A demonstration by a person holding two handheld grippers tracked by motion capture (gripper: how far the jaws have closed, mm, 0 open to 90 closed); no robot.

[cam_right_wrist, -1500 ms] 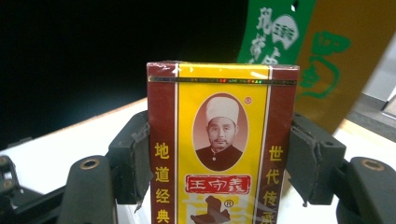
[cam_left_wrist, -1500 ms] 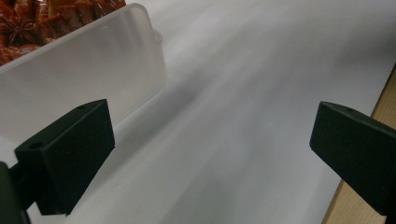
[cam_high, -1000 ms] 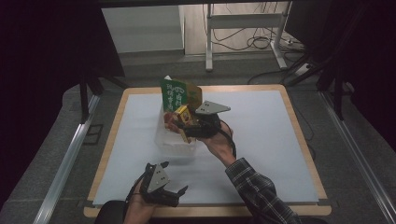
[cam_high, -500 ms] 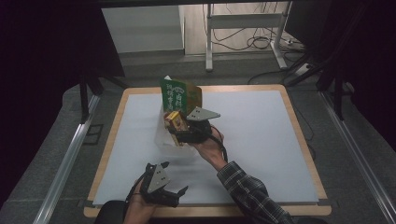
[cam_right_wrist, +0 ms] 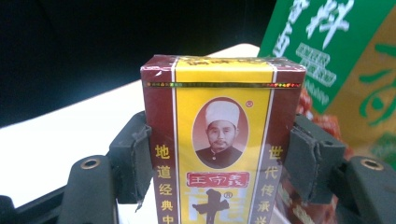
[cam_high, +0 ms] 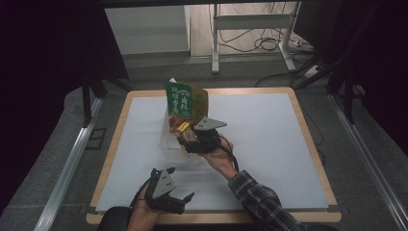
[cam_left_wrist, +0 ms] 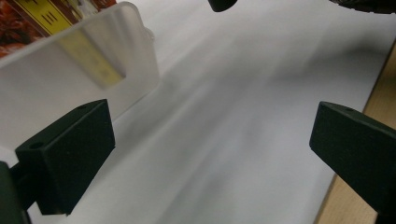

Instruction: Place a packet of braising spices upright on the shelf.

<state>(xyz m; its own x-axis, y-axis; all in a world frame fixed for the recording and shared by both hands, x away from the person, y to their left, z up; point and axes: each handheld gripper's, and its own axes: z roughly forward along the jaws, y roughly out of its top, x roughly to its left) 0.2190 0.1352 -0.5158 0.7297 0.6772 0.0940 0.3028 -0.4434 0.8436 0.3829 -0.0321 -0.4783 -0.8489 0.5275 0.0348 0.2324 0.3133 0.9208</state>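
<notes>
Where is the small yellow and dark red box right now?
The yellow and dark red box sits clamped in the right gripper, over the clear plastic bin near the table's middle, just in front of the green packet.

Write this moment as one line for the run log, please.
right tongs: shut on spice box | box: over clear tub, beside green bag | left tongs: open, nothing between

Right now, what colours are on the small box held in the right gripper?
The small box is dark red with a yellow centre band, clearest in the right gripper view.
</notes>
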